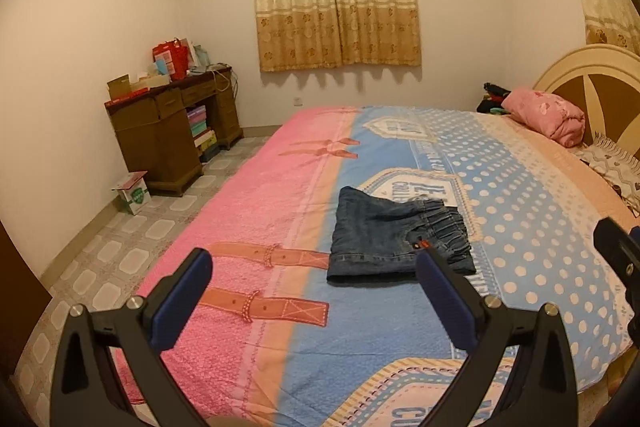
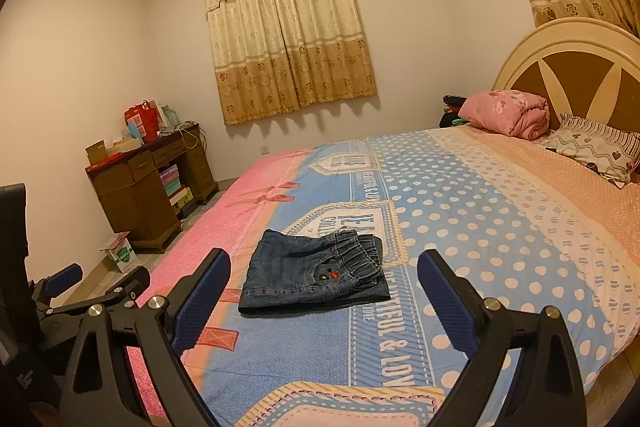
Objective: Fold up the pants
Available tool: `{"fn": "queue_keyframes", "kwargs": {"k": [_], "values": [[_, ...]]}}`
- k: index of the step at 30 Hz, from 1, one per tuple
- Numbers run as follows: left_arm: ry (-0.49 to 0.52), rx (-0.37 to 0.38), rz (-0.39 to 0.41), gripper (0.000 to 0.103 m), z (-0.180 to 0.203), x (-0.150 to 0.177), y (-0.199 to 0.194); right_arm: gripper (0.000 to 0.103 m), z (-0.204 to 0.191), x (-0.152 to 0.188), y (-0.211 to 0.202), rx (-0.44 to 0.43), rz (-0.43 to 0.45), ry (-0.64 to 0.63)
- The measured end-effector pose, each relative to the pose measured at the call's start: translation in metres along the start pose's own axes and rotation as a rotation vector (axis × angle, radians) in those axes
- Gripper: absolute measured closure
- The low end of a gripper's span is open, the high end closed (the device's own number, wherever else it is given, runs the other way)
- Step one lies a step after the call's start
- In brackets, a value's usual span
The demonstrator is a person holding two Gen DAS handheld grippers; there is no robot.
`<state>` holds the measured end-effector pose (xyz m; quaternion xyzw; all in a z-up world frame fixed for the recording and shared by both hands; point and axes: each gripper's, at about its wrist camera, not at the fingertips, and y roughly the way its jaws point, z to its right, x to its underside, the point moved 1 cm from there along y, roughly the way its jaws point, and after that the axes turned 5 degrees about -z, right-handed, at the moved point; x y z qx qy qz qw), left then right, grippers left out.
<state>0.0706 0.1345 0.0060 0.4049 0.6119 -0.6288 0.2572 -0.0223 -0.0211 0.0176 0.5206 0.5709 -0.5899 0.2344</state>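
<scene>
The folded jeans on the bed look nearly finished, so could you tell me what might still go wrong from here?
1. The jeans lie folded, but the elastic waistband bunches unevenly on top; a further fold may come out lopsided.
2. Both the left hand-held gripper and the right hand-held gripper are open and off the cloth; pinching one layer could undo the fold.
3. The bedspread is soft, so it could get caught too.

I'm in a home bedroom: wide bed under a pink-and-blue printed bedspread (image 2: 460, 211), beige floral curtains (image 2: 288, 39), dark wooden desk (image 2: 140, 195).
</scene>
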Motion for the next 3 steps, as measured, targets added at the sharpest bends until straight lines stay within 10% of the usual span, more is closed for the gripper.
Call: {"fn": "queue_keyframes", "kwargs": {"k": [3], "values": [[-0.007,-0.001,-0.010,0.000,-0.0005,-0.0001,0.0015,0.007,0.0008,0.0017,0.0009,0.002,-0.005,0.005]]}}
